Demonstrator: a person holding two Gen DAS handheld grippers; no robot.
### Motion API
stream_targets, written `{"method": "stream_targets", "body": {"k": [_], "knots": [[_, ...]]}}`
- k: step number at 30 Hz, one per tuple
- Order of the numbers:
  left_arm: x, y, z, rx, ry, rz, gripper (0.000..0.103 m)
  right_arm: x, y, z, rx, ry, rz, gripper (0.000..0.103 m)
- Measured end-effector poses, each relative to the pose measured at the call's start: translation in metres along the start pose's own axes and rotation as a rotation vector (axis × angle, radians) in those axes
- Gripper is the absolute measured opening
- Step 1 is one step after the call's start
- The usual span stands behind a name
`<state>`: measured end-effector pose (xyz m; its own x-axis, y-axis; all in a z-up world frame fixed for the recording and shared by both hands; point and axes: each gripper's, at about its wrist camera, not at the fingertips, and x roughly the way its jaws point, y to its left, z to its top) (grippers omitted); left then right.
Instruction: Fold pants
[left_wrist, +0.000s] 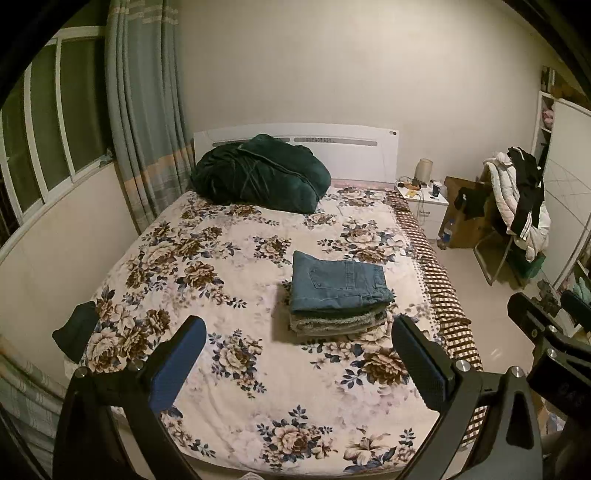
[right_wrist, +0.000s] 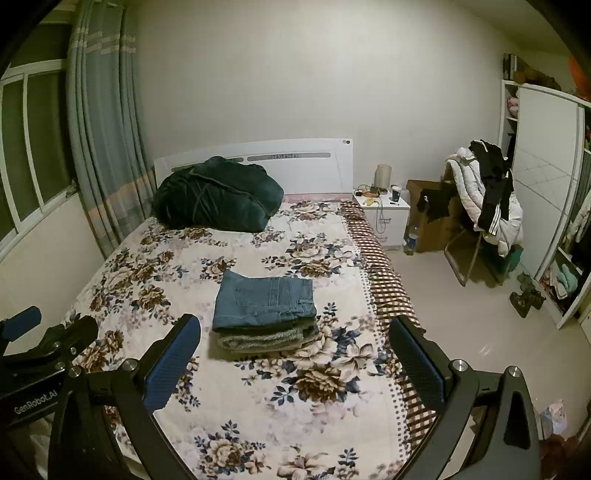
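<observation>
Your left gripper (left_wrist: 297, 354) hangs over the near end of the bed (left_wrist: 258, 424). Its two fingers stand wide apart and hold nothing. That makes sense, because I think there is nothing left to grab. Straight ahead of it, a bit to its right, the jeans (left_wrist: 338, 286) lie folded flat. They sit on top of a small pile of other folded clothes (left_wrist: 332, 323), so they stay neat and out of the way. Far ahead, by the headboard, a dark green blanket (left_wrist: 258, 173) is bunched up. Your right gripper (right_wrist: 293, 350) is beside the left one, also spread wide and empty. The jeans (right_wrist: 264, 301) lie just ahead of it, a little to its left. The folding looks done.
</observation>
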<state>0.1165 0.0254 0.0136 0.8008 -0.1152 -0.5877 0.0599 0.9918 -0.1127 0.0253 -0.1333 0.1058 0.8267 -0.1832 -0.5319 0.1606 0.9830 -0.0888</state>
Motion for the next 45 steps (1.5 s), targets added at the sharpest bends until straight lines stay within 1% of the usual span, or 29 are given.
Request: {"method": "stream_targets", "body": {"k": [2,45], "knots": [[-0.0005,0.0007,0.0008,-0.001,0.001,-0.004,0.103,-0.0019,0.0005,0.0033,-0.001,-0.001,0.003,0.103],[-0.0037,0.0002,0.0011,0.000,-0.009,-0.009,0.103,-0.0082,0.0062,-0.0030,-0.002,-0.006,0.001,0.103]]}}
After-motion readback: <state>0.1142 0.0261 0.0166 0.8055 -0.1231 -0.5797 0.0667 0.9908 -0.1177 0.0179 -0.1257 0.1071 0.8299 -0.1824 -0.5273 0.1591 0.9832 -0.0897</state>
